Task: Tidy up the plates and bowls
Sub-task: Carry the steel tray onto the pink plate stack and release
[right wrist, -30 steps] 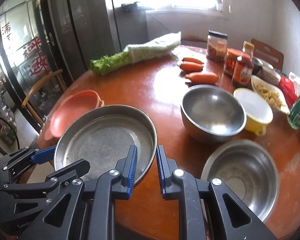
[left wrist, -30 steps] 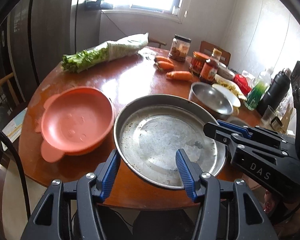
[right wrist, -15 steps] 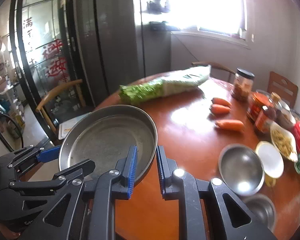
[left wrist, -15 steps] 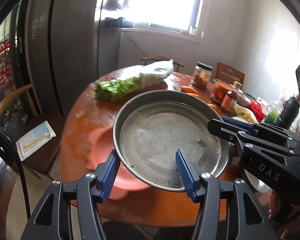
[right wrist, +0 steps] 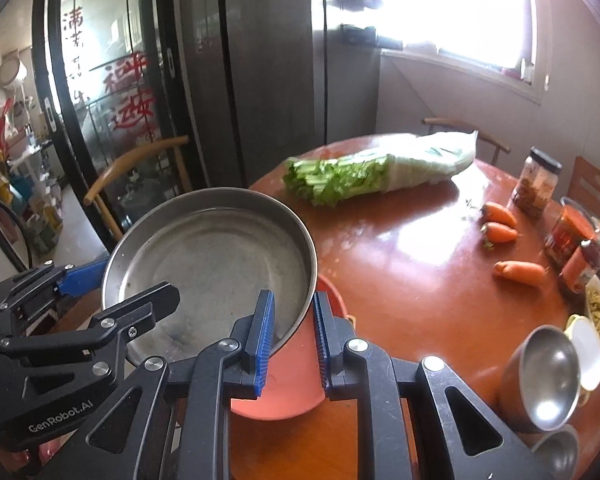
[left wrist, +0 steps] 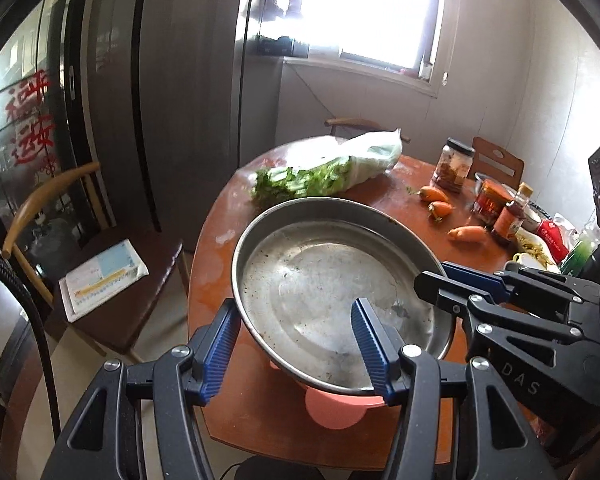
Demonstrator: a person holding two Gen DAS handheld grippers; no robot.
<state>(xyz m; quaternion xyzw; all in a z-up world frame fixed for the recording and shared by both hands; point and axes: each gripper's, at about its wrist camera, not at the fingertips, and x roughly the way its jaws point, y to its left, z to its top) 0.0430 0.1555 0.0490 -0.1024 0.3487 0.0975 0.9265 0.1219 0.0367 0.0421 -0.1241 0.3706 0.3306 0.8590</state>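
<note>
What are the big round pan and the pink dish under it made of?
Round pan: looks like stainless steel, brushed and dull, grey sheen, speckled, scuffed base. Pink dish: likely plastic or silicone, matte, opaque salmon colour, no metallic glare; mostly hidden, so uncertain.

Strong daylight comes from the window (left wrist: 384, 12), which is burnt out to white and puts glare on the bench (right wrist: 412, 240), while the dark, curved fisheye edges and the slightly blurred greens (left wrist: 300, 180) stay dim.
</note>
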